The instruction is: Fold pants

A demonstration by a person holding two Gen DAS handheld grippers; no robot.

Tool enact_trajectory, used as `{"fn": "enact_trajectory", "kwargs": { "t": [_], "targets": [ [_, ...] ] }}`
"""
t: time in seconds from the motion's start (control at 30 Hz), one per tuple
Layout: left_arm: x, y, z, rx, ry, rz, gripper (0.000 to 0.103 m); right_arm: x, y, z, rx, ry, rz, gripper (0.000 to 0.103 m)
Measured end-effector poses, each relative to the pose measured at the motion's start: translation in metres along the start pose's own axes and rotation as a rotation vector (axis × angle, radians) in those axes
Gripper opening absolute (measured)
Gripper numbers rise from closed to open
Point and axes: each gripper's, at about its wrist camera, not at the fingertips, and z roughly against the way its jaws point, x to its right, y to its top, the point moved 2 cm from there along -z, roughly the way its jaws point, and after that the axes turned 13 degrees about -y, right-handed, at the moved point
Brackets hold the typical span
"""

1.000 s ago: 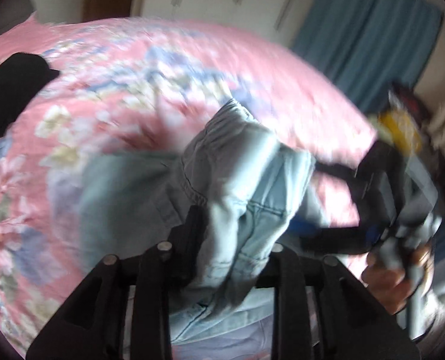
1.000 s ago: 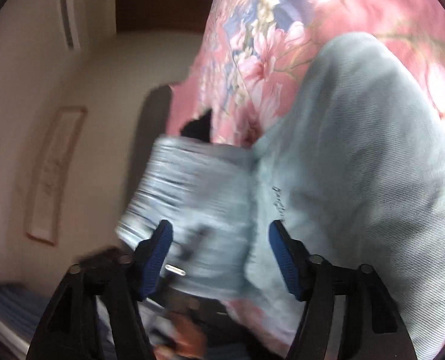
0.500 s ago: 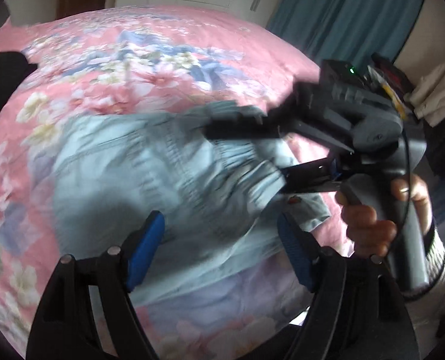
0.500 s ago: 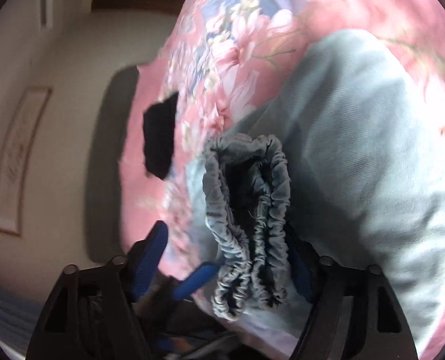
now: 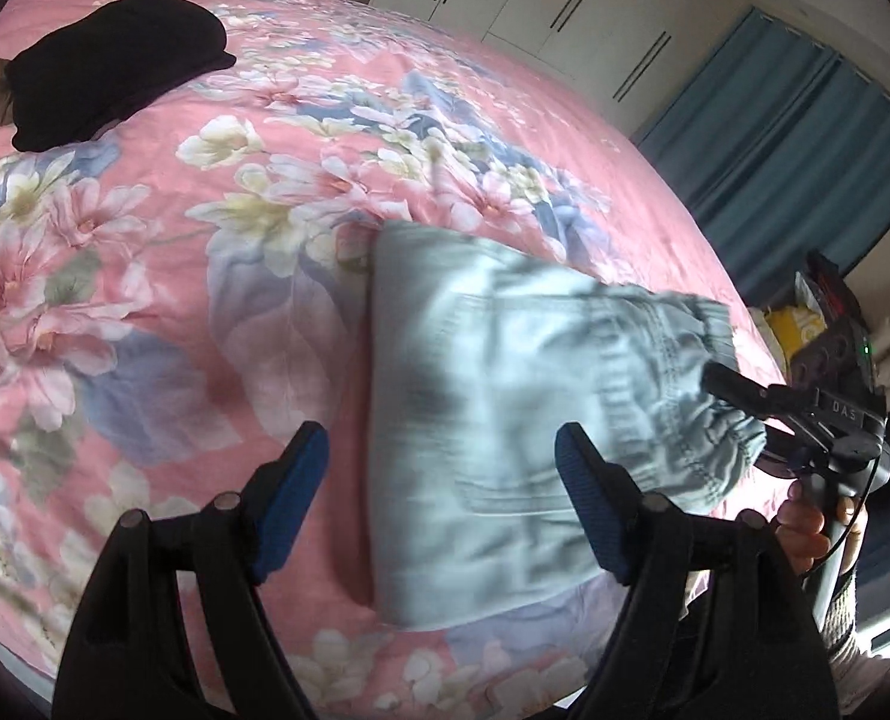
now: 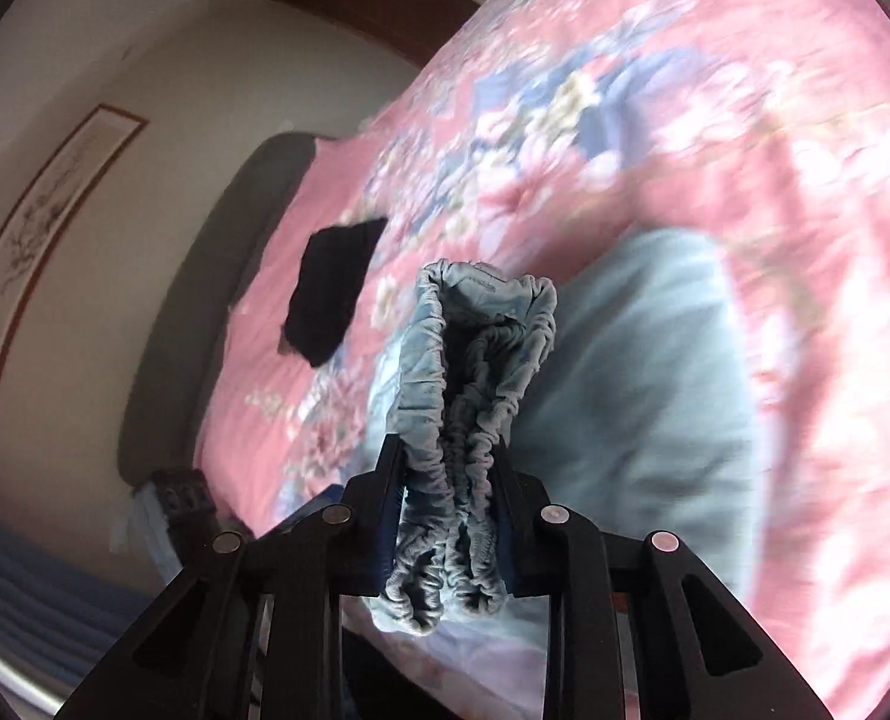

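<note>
Pale blue denim pants (image 5: 493, 408) lie folded on the pink floral bedspread (image 5: 145, 252). My left gripper (image 5: 439, 480) hovers open just above their near left edge, with nothing pinched between its blue pads. In the right wrist view my right gripper (image 6: 448, 504) is closing on the bunched elastic waistband (image 6: 475, 396), which stands up between its jaws with both pads pressed against it. From the left wrist view the right gripper (image 5: 739, 402) holds that waistband at the pants' right end, a hand (image 5: 805, 531) below it. The rest of the pants (image 6: 643, 396) drapes down onto the bed.
A folded black garment (image 5: 109, 60) lies at the bed's far left corner and shows as the black garment (image 6: 331, 300) in the right wrist view. White wardrobe doors (image 5: 565, 6) and a blue curtain (image 5: 793, 162) stand behind the bed. A framed picture (image 6: 43, 228) hangs on the wall.
My left gripper let go of the pants, opened wide and drew back to the left. My right gripper closed on the gathered waistband and lifted it.
</note>
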Motion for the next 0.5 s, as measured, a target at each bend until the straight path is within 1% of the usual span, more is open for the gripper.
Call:
{"fn": "enact_trajectory", "kwargs": {
  "t": [0.07,0.1,0.17,0.27,0.3,0.4,0.5],
  "targets": [
    [-0.001,0.0,-0.002,0.001,0.003,0.006,0.078,0.012,0.003,0.007,0.011,-0.026,-0.024,0.028],
    [-0.002,-0.002,-0.001,-0.001,0.002,0.01,0.078,0.018,0.003,0.012,0.011,-0.024,-0.036,0.028],
    [-0.006,-0.005,-0.005,-0.014,0.011,0.022,0.078,0.028,0.002,0.004,-0.025,-0.028,-0.059,0.028],
    [-0.012,-0.005,-0.011,-0.027,0.022,0.051,0.078,0.045,-0.003,-0.01,-0.061,-0.094,-0.082,0.028],
    [-0.015,-0.004,-0.014,-0.025,0.022,0.056,0.078,0.049,-0.005,-0.012,-0.063,-0.091,-0.099,0.028],
    [-0.013,0.001,-0.016,-0.013,0.029,0.047,0.078,0.068,-0.008,-0.011,-0.08,-0.036,-0.178,0.028],
    [-0.007,0.01,-0.023,-0.01,0.045,0.009,0.078,0.072,-0.01,-0.007,-0.09,-0.026,-0.184,0.028]
  ]
}}
